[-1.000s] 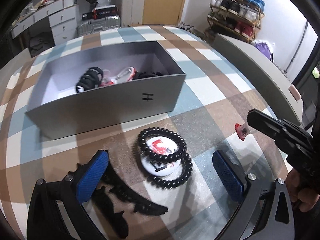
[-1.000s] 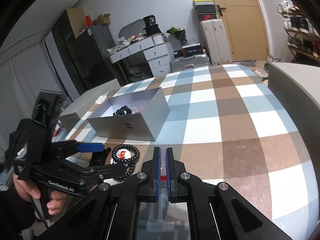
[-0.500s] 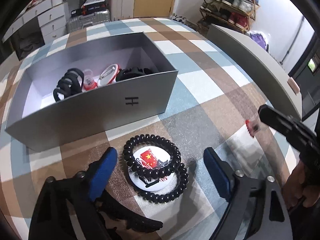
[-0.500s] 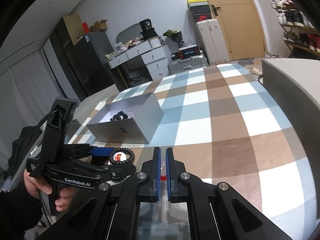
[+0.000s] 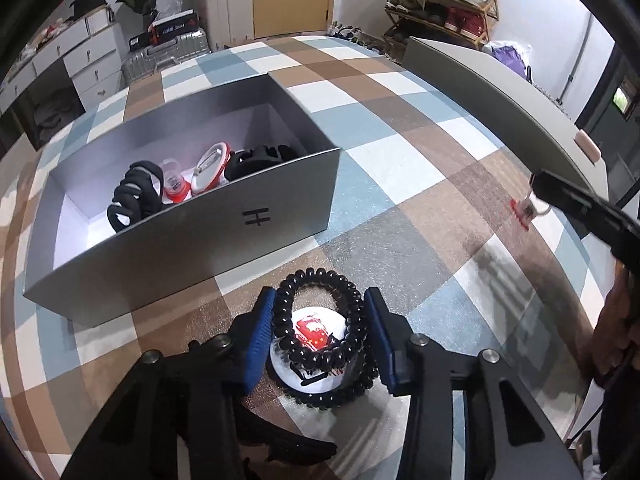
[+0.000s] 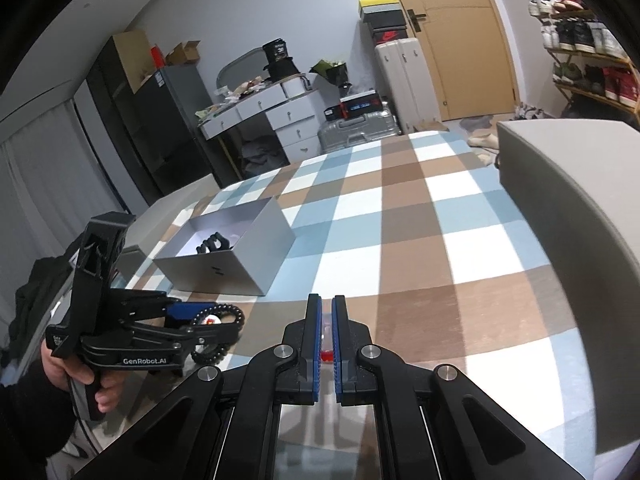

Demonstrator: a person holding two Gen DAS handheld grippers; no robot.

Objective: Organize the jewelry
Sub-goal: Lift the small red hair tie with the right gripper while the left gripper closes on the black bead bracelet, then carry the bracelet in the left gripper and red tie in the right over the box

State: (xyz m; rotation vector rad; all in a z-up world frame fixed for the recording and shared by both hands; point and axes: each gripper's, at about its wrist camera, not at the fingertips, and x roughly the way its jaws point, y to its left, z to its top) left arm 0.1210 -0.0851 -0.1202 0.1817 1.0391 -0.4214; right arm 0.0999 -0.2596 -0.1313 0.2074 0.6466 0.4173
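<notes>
Left wrist view alone shows inside the grey box (image 5: 256, 216): one black claw clip (image 5: 134, 196), among other pieces. Left tongs (image 5: 320, 332) clenched on one black coil bracelet (image 5: 320, 320) above the desk (image 5: 400, 168). Right tongs (image 6: 327, 344) pinch one small red-and-clear piece (image 6: 327, 354).

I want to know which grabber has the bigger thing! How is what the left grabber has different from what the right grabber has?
The left gripper has its blue pads closed around a black beaded bracelet, a big ring; the right gripper pinches a small red and clear piece. The bracelet sits low over a white round badge on the checked cloth; the small piece is held up off the cloth. Both grippers are closed on jewelry outside the grey box.
</notes>
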